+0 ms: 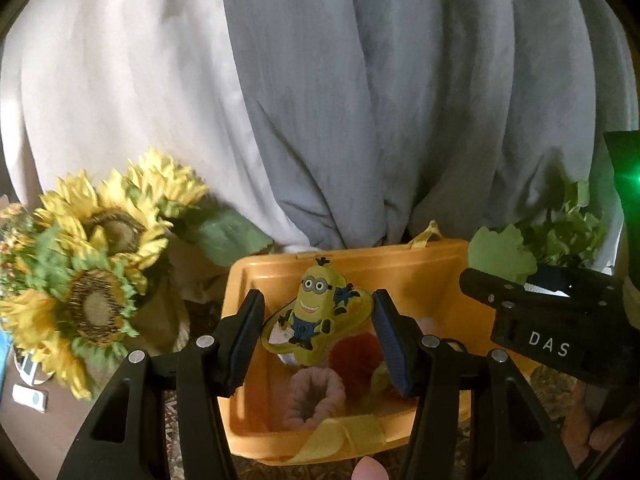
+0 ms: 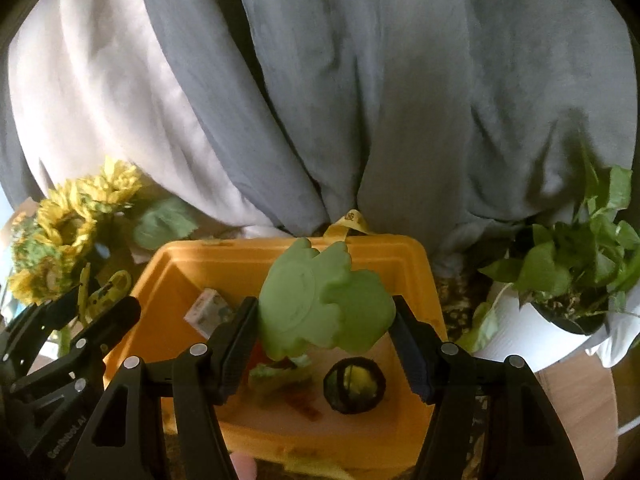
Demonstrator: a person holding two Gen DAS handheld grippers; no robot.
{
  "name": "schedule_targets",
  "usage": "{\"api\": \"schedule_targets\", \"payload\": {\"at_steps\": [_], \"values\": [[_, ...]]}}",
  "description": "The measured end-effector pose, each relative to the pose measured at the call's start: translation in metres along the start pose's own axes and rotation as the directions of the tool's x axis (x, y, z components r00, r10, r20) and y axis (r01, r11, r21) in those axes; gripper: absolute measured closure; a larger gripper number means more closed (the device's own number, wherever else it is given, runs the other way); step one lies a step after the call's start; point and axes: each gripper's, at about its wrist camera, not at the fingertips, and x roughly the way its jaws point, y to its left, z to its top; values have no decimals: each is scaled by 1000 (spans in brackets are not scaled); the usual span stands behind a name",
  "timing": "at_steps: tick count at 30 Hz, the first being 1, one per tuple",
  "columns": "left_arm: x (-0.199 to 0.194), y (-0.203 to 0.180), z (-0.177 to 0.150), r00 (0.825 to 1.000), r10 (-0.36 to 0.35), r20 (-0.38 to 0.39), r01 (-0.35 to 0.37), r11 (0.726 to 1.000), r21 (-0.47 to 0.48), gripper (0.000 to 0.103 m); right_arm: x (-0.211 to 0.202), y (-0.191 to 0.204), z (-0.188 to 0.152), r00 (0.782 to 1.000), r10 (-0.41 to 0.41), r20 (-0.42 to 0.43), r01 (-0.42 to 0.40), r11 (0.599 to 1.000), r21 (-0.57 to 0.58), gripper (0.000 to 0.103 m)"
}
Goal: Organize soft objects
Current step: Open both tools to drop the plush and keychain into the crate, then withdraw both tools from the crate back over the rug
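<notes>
We hold a yellow cartoon toy [image 1: 316,312] clamped in our left gripper [image 1: 316,340] and a green soft toy [image 2: 324,312] in our right gripper [image 2: 324,344], both poised above the orange bin [image 2: 424,280] for dropping in.

Bin [image 2: 404,256] between sunflowers [image 2: 72,216] (left) and potted plant [image 2: 568,264]; curtain [image 2: 360,100] behind.

Both views are moderately dim, with soft, diffuse light on the curtains [image 1: 320,100], brightest on the pale panel at 10 o'clock. Fisheye distortion bows all edges; dark vignette fills the corners. Motion blur softens the sunflowers [image 1: 92,264] at 8 o'clock and the plant [image 2: 576,264] at 3 o'clock. A green flare [image 1: 628,178] sits at 3 o'clock in the left view. Colours are washed out and bin [image 2: 192,264] contents lack detail.
</notes>
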Motion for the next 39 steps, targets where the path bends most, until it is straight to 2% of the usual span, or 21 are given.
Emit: {"api": "schedule_targets", "payload": {"at_steps": [4, 7, 17, 27, 39], "values": [[19, 3, 2, 998, -10, -55, 10, 1000, 3, 47, 16, -2, 3, 999, -3, -49, 3, 1000, 0, 34], [26, 3, 2, 998, 0, -69, 0, 1000, 5, 33, 23, -4, 5, 997, -7, -72, 8, 1000, 4, 30], [18, 2, -3, 997, 21, -71, -22, 1000, -13, 32, 2, -8, -1, 998, -49, -34, 49, 998, 24, 29], [-37, -5, -8, 999, 31, -18, -32, 999, -35, 32, -56, -11, -16, 997, -55, 49, 51, 996, 74, 29], [-109, -24, -27, 996, 85, 27, -83, 996, -43, 31, -124, -13, -49, 989, -52, 138, 37, 994, 105, 29]]}}
